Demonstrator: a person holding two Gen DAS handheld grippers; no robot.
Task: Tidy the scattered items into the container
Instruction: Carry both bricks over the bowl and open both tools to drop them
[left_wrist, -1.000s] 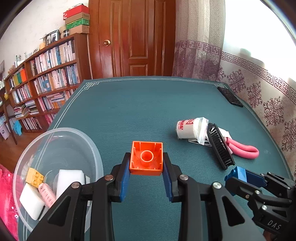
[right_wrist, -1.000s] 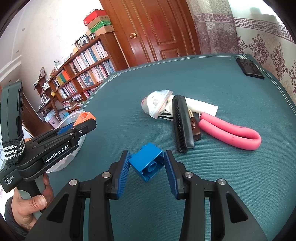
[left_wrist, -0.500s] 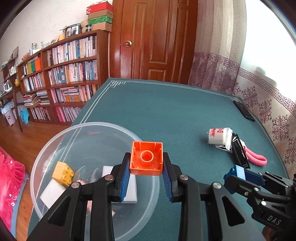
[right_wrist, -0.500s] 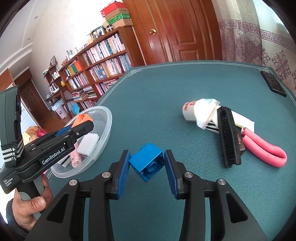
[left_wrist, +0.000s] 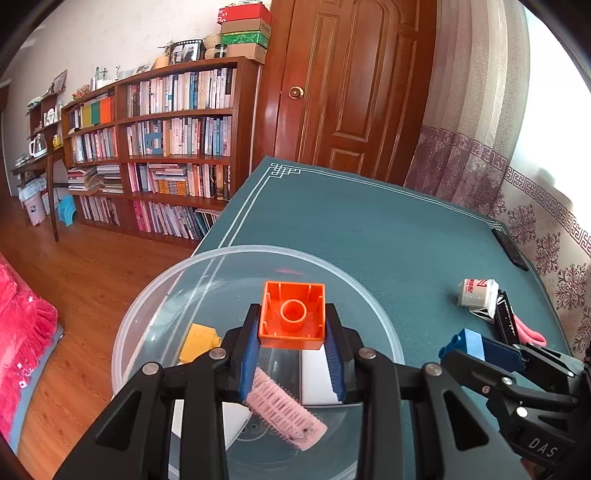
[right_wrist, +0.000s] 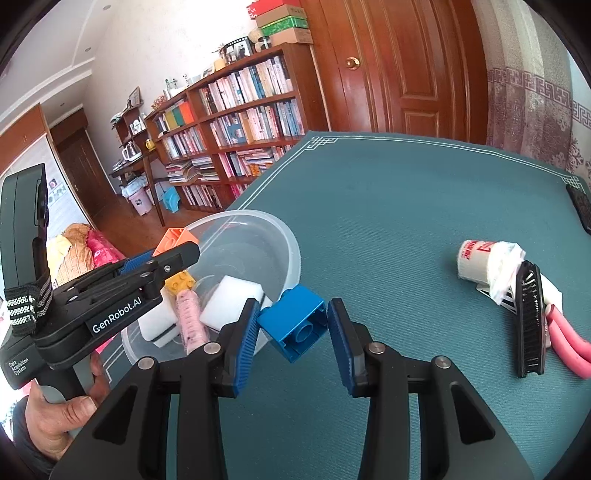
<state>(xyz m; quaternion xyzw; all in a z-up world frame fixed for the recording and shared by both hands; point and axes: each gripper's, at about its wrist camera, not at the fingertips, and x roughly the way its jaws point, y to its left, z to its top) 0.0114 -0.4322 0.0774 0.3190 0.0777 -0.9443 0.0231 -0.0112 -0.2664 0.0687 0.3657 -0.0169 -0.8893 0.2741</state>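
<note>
The orange block (left_wrist: 291, 315) is pinched between the blue pads of the left gripper (left_wrist: 291, 354), hollow underside facing the camera, held above the clear plastic bowl (left_wrist: 147, 317) at the table's near-left corner. The blue block (right_wrist: 293, 323) sits cornerwise in the right gripper (right_wrist: 291, 332), near the bowl's rim; both tongs are closed to the width of their block. These look like light, rigid, smooth plastic blocks, best gripped across 2 flat opposite walls; the blue one's skewed hold seems likelier to slip. Already in the bowl are a yellow block (left_wrist: 199, 341), a pink hair roller (left_wrist: 284, 410) and white sponges (right_wrist: 231, 299). The right view alone shows the hand (right_wrist: 62, 417) on the left gripper's handle, and the remaining pile well: a white roll (right_wrist: 476, 260), black comb (right_wrist: 530, 321) and pink-handled tool (right_wrist: 570, 347), well apart from the bowl on the green table cover (right_wrist: 388, 206). The left view looks straight down into the bowl
</note>
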